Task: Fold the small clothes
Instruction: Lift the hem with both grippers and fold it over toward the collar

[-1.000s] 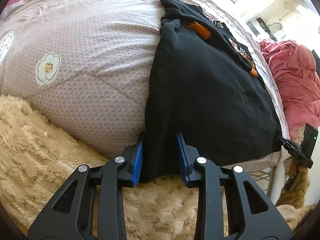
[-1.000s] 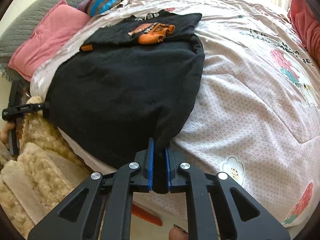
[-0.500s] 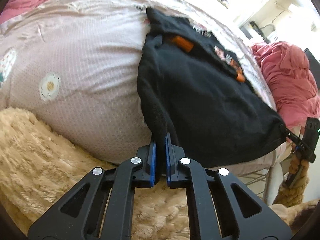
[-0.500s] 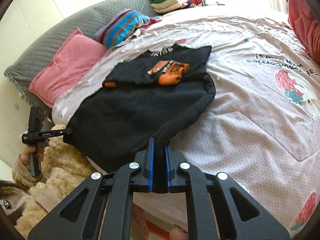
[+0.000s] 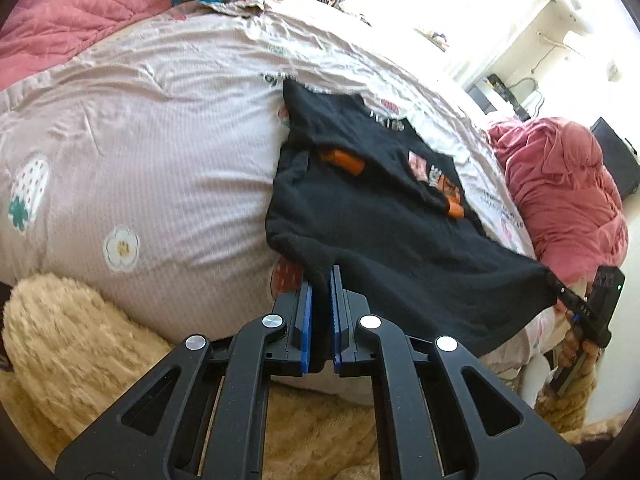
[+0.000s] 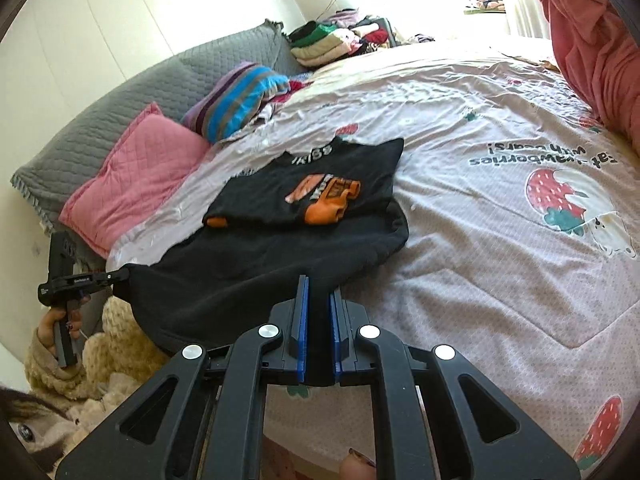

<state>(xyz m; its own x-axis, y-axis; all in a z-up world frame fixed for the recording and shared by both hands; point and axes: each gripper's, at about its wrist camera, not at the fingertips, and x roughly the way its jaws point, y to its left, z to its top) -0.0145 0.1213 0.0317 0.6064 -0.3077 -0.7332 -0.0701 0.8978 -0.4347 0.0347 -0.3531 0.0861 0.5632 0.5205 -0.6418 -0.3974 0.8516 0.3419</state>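
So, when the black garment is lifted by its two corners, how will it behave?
Probably floppy: the black garment sags between the left gripper and right gripper, both jaws shut on its hem. Likely not slippery, as the cloth looks fleecy. Its sleeves may slide loose.

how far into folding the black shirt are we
Early to middle. Done: both orange-cuffed sleeves already lie folded in across the black shirt. In hand: the left gripper and right gripper each pinch a bottom corner, hem raised off the bedspread. Left: carry the hem up to the collar and lay it flat.
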